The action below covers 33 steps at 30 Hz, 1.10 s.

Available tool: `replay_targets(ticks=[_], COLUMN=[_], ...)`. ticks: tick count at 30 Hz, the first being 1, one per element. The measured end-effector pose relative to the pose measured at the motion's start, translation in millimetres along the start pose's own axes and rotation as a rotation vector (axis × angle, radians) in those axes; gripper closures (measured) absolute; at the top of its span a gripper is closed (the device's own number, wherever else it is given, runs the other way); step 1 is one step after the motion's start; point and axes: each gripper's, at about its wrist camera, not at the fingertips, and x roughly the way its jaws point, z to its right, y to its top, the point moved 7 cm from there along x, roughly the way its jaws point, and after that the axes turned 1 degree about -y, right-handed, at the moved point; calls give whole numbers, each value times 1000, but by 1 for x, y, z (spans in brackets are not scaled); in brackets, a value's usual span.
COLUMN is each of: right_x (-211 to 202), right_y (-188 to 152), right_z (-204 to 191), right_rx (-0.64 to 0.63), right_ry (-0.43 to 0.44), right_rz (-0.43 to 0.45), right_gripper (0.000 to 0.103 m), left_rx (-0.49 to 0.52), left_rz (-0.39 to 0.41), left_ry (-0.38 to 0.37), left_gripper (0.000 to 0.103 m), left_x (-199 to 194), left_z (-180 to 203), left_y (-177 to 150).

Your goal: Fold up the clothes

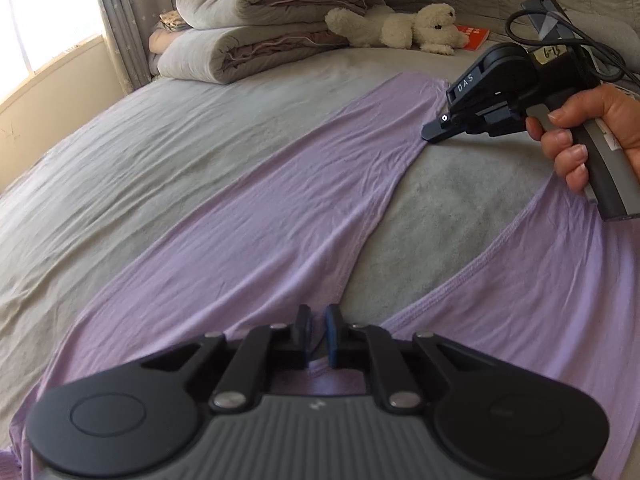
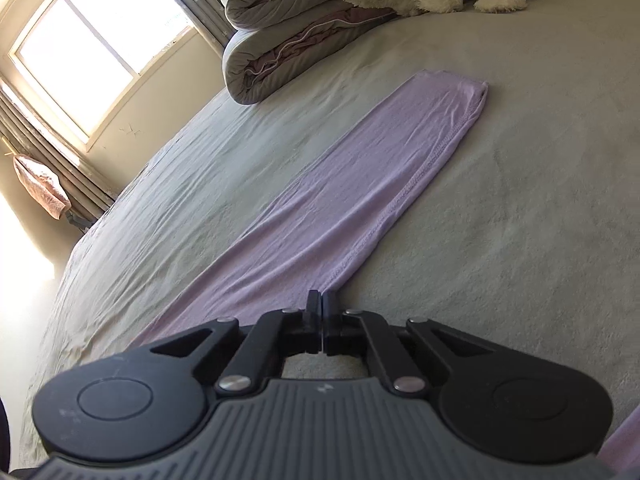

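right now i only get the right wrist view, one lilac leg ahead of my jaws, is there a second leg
Observer: Yes. The left wrist view shows a second leg of the lilac trousers, spread to the right on the bed.
Operator: where's the left gripper
Observer: The left gripper sits where the two legs meet, jaws shut on a fold of fabric.
Operator: how does my tip look from outside
Observer: The right gripper pinches the first leg's inner edge, near its far hem.
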Motion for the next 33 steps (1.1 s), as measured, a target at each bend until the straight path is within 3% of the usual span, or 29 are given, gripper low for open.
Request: replay_targets(ticks=[6, 7, 8, 12, 17, 24, 27, 29, 33], right_x=[-2, -3, -4, -9, -8, 6, 17, 23, 23], right_y=[1, 2, 7, 28, 53, 92, 103, 106, 108], right_z=[-3, -2, 1, 23, 55, 89, 96, 96, 97], right_rx=[-32, -25, -17, 41, 108, 158, 160, 111, 68], right_ry=[-31, -29, -28, -55, -89, -139, -150, -179, -249], right_rz=[5, 8, 18, 70, 128, 209, 233, 234, 239], right_gripper=[102, 98, 91, 85, 84, 84, 90, 103, 103], left_rx=[14, 18, 16, -56, -127, -112, -122, -128, -153], left_rz=[-45, -35, -21, 52, 67, 42, 38, 37, 44], left_ry=[-53, -51, -52, -67, -93, -129, -134, -136, -146], left_gripper=[100, 98, 95, 73, 73, 73, 73, 73, 70], left_x=[-6, -8, -10, -14, 0, 11, 11, 11, 10], left_z=[-2, -2, -2, -8, -11, 0, 0, 0, -1], left_y=[2, 3, 5, 13, 18, 13, 14, 14, 13])
